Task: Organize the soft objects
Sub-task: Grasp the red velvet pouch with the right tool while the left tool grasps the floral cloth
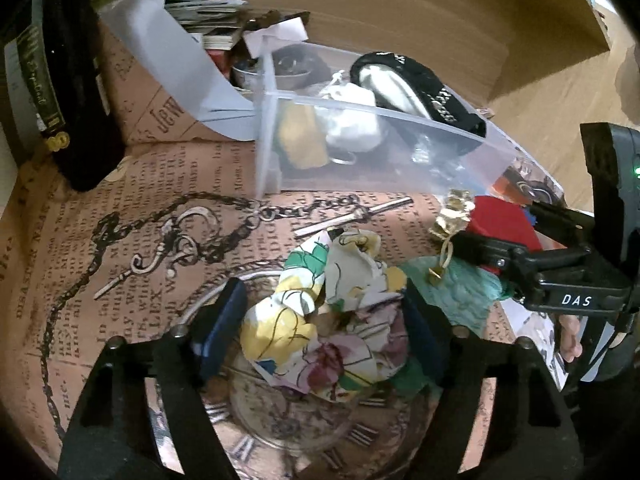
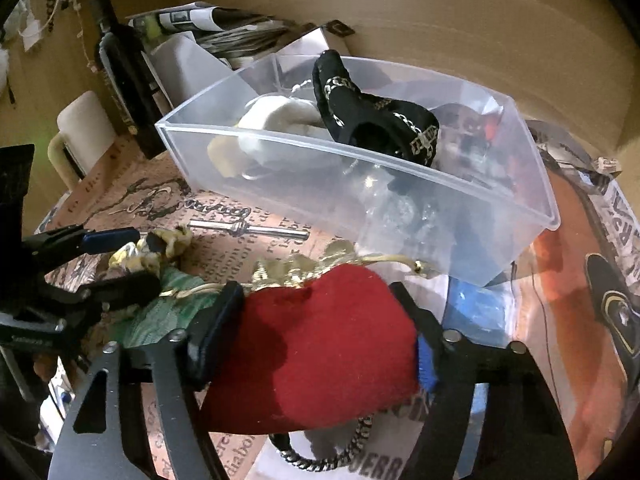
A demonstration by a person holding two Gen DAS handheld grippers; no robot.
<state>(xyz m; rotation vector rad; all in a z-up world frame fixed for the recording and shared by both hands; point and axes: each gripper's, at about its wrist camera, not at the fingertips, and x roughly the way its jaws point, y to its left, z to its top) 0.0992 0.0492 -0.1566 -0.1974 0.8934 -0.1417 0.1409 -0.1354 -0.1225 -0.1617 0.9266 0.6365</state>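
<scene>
My left gripper (image 1: 324, 316) is shut on a crumpled floral cloth (image 1: 320, 320), low over the printed tablecloth. A teal cloth (image 1: 456, 292) lies just right of it. My right gripper (image 2: 320, 328) is shut on a red velvet pouch (image 2: 320, 344) with a gold drawstring top, held in front of a clear plastic bin (image 2: 460, 216). The bin (image 1: 384, 160) holds a black pouch (image 2: 372, 116) with gold chain print and a white soft item (image 2: 272, 124). In the left wrist view the right gripper (image 1: 492, 248) comes in from the right with the red pouch (image 1: 504, 220).
A dark bottle (image 1: 60, 80) and a grey paper holder (image 1: 180, 64) stand behind the bin at the left. A cream mug (image 2: 80, 136) stands at the far left. A cardboard wall (image 2: 440, 32) backs the table. A blue item (image 2: 476, 304) lies under the bin's near corner.
</scene>
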